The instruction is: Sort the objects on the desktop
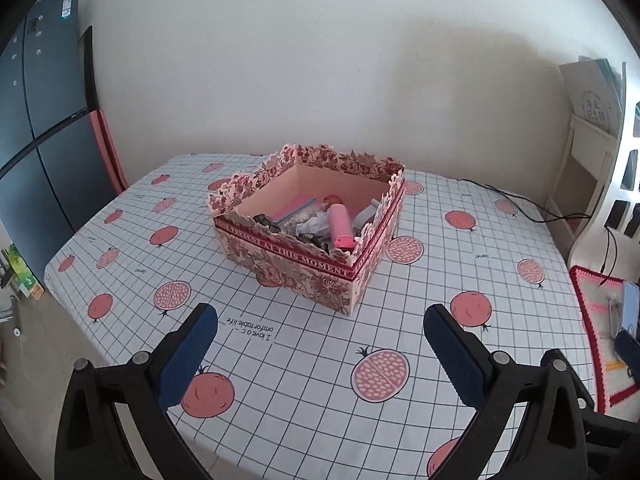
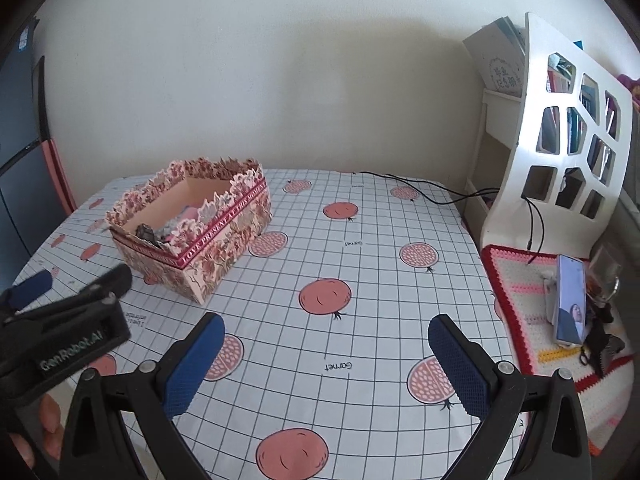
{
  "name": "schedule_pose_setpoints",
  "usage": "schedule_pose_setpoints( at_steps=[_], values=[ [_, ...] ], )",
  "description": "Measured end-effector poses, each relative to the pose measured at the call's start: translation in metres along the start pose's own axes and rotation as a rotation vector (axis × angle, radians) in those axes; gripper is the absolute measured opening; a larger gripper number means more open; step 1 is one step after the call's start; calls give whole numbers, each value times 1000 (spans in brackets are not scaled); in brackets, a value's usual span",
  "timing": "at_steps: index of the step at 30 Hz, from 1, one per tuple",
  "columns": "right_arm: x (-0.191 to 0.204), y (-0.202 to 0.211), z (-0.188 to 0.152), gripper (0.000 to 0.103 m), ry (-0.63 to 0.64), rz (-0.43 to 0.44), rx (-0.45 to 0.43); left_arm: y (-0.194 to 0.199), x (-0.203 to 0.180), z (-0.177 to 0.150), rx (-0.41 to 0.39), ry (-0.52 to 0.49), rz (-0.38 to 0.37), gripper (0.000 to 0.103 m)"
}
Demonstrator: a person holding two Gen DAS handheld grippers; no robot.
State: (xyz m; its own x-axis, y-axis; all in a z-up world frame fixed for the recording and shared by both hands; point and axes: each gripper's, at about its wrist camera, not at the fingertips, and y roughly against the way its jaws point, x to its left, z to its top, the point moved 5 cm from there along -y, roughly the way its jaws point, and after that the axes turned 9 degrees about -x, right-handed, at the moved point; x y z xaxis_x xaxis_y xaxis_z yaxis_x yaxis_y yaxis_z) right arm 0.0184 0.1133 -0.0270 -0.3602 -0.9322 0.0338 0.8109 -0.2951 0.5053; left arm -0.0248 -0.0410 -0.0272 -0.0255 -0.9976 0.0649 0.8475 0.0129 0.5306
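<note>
Item 1, floral box [image 1: 308,236]: open-topped cardboard, standing on the worktop [image 1: 304,360] at about 12 o'clock from the left claw [image 1: 320,356], well apart from it. In the right wrist view the same box sits toward 10 o'clock.

Item 2, box contents: a pink cylindrical object [image 1: 342,226], a pink flat packet [image 1: 294,206], crumpled pale wrapping and several small dark pieces, too jumbled to name singly. All lie inside the box walls.

Item 3, left claw: jaws spread wide, nothing between the blue pads. It hovers above the cloth.

Item 4, right claw [image 2: 328,364]: jaws likewise spread wide and empty, above the near worktop.

Item 5, worktop surface: grid cloth printed with pomegranates; no loose objects visible on it in either view. A black cable [image 2: 420,190] trails off the far edge at 1 o'clock.

Item 6, off the worktop: a phone [image 2: 570,300] on a crocheted mat [image 2: 520,280] at 3 o'clock.

Status, by judgement: sorting appears complete or nearly so, since everything seen is boxed and both claws are free.
</note>
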Motion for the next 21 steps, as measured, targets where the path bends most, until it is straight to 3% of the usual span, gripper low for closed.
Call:
schedule_pose_setpoints(
  at_steps=[11,21],
  values=[
    [-11,11,4,103,-60,-42,-46,-6,5,-8,56,51,-27,103],
    [-4,10,3,103,-38,-26,-41,-1,-1,-4,37,14,-16,103]
  ],
)
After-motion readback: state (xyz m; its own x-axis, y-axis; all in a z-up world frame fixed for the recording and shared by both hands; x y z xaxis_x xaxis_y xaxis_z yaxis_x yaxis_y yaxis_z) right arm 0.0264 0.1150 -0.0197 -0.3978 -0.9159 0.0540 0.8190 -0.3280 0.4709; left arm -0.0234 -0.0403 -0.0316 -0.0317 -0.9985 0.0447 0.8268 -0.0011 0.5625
